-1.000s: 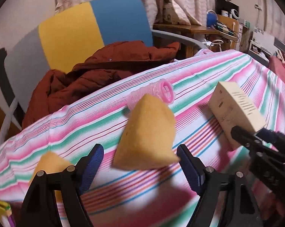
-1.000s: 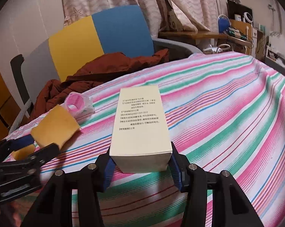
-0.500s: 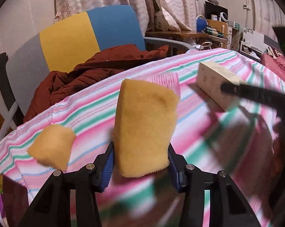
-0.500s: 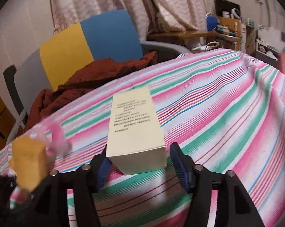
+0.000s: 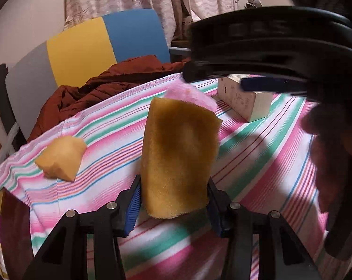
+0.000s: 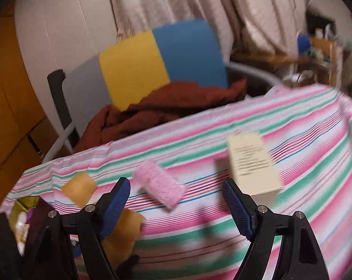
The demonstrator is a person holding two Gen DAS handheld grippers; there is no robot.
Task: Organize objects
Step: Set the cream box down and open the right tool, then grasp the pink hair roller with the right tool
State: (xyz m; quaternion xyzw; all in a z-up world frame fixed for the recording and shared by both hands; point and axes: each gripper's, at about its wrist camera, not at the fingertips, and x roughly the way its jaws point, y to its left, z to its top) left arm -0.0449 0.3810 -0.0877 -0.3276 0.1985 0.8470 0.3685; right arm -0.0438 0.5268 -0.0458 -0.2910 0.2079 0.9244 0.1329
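The big yellow sponge [image 5: 179, 156] stands upright between the blue pads of the left gripper [image 5: 173, 206], pinched from both sides and lifted off the striped tablecloth [image 5: 257, 154]. Taking that sponge as the landmark: the pink hair roller [image 5: 191, 94] lies just behind it on the cloth, a smaller yellow sponge piece [image 5: 61, 157] sits off to its left near the table edge, and the cream box [image 5: 244, 101] rests behind and to its right. Over on the right wrist view, the right gripper [image 6: 176, 206] has just been opening, jaws wide apart with nothing between them; the box [image 6: 253, 165] lies free on the cloth just beyond its right finger. Behind the table, a rust-red jacket [image 5: 101, 91] is heaped on a yellow-and-blue chair [image 5: 106, 44].
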